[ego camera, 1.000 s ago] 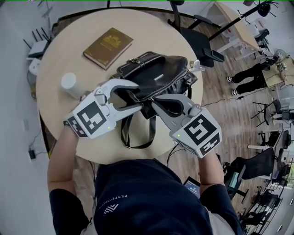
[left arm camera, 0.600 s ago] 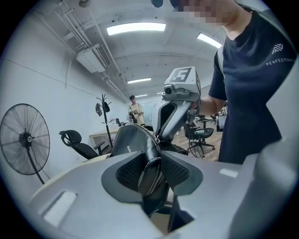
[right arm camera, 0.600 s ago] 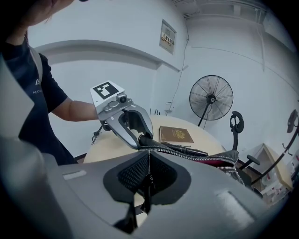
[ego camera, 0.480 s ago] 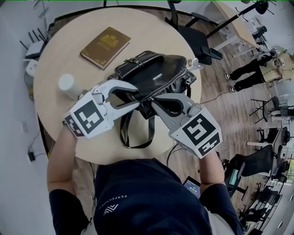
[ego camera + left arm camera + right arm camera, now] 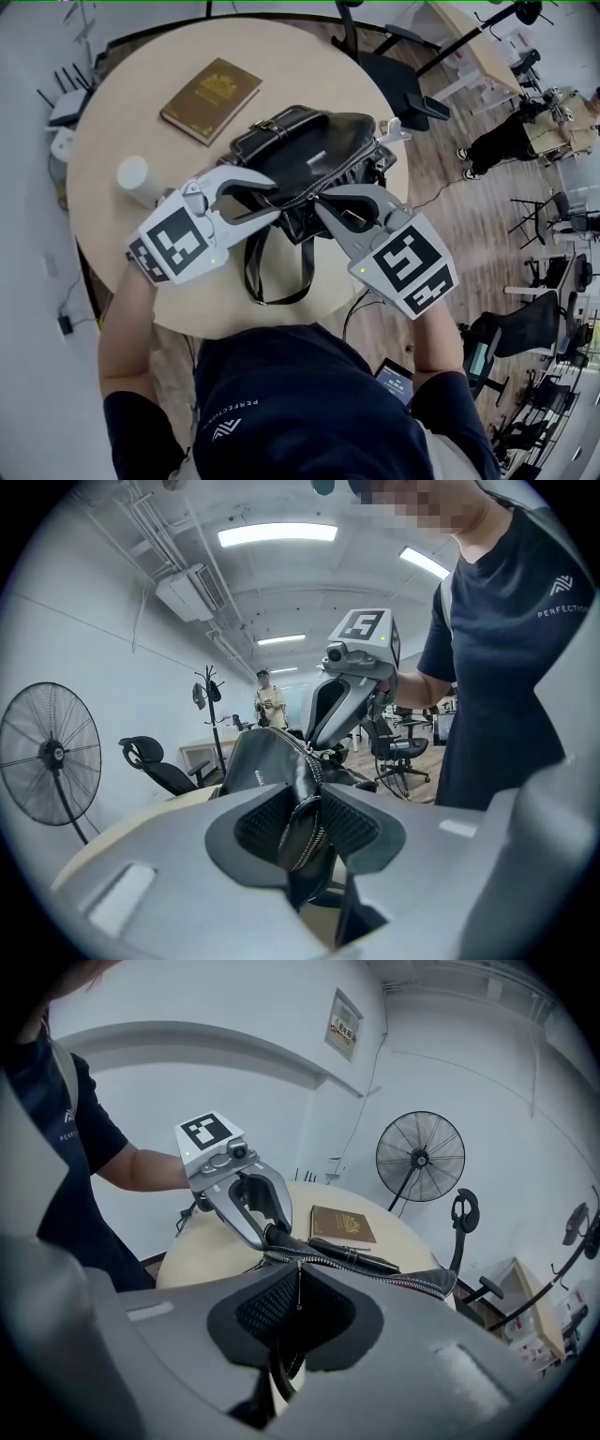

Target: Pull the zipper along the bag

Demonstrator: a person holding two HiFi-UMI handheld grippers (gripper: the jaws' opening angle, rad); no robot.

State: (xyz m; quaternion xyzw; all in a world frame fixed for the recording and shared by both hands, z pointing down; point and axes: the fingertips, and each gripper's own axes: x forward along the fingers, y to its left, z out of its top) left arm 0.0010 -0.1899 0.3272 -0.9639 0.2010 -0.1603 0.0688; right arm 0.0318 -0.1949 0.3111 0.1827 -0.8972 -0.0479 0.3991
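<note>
Bag (image 5: 309,150) just beside book (image 5: 210,100), person's side; soft slack leather, light, likely drags unless anchored. Left gripper (image 5: 275,201) closing on bag end nearer book, leather fold between pads; right gripper (image 5: 325,202) pinched shut on thin metal pull (image 5: 299,1283); pull likely slippery, needs square, firm pinch.

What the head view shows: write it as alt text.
Seen from above, a person's two grippers meet at the near end of a black bag on a round table. The left gripper is closing its jaws on the bag's end, and the right gripper pinches the zipper pull. A brown book and a white cylinder sit nearby.
</note>
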